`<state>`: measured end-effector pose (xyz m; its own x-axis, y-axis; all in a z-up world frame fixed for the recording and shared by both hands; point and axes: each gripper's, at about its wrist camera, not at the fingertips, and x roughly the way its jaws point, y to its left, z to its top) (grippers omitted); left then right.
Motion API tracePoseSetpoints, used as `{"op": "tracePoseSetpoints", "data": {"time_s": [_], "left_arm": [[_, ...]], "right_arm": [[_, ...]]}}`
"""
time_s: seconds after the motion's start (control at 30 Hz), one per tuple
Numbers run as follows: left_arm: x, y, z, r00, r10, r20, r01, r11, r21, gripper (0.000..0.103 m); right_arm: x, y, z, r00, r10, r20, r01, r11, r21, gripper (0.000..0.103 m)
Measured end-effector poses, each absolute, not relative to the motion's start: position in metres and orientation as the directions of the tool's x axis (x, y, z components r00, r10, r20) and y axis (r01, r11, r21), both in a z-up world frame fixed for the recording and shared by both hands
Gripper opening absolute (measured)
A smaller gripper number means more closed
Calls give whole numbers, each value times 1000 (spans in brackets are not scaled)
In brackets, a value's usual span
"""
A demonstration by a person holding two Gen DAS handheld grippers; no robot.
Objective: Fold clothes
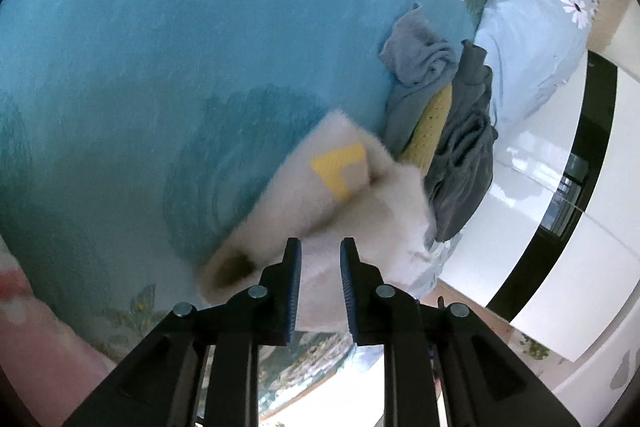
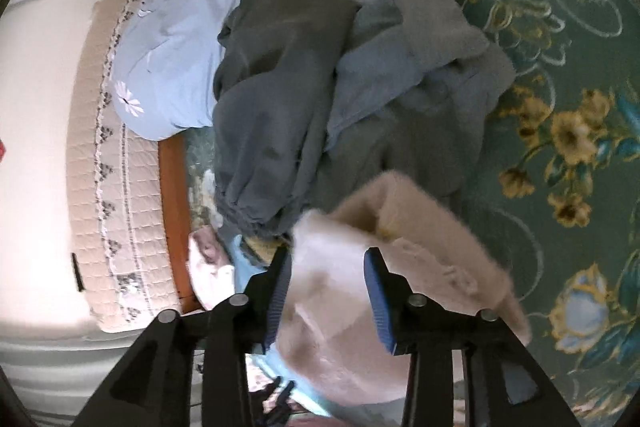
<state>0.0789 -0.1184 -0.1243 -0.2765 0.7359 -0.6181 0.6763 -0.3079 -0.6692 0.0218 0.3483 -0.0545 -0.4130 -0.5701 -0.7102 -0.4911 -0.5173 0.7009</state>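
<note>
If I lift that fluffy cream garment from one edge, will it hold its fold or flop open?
Probably flops: the cream garment looks soft and already bends in loose, rounded folds. Its fuzzy pile suggests it is light and grippy, not slippery. Pushed, it would likely bunch on the teal bedspread rather than slide.

My left wrist camera looks steeply down along its fingers (image 1: 294, 291) at the teal bedspread (image 1: 160, 47), close above it. My right wrist camera tilts down toward the pillow (image 2: 180, 47). Both views share the fluffy cream garment (image 1: 352, 203) at lower centre and the grey clothes pile (image 1: 460, 147).
</note>
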Motion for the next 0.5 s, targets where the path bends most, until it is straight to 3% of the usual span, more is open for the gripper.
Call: {"op": "tracePoseSetpoints", "data": {"time_s": [0.13,0.33,0.5], "left_arm": [[73,-108,-121,-252,693,-675,607,-431,-668,22],[57,-75,-110,-239,565,-790,428,-669,-608,42],[47,-51,-108,-242,524,-817,307,-757,-577,43]], "right_arm": [[32,340,-71,-357,-498,-790,-493,-618,612,44],[42,317,-87,-333,-449,-830,-431,-710,557,47],[33,300,-80,-324,-372,-870,-361,-801,477,48]]}}
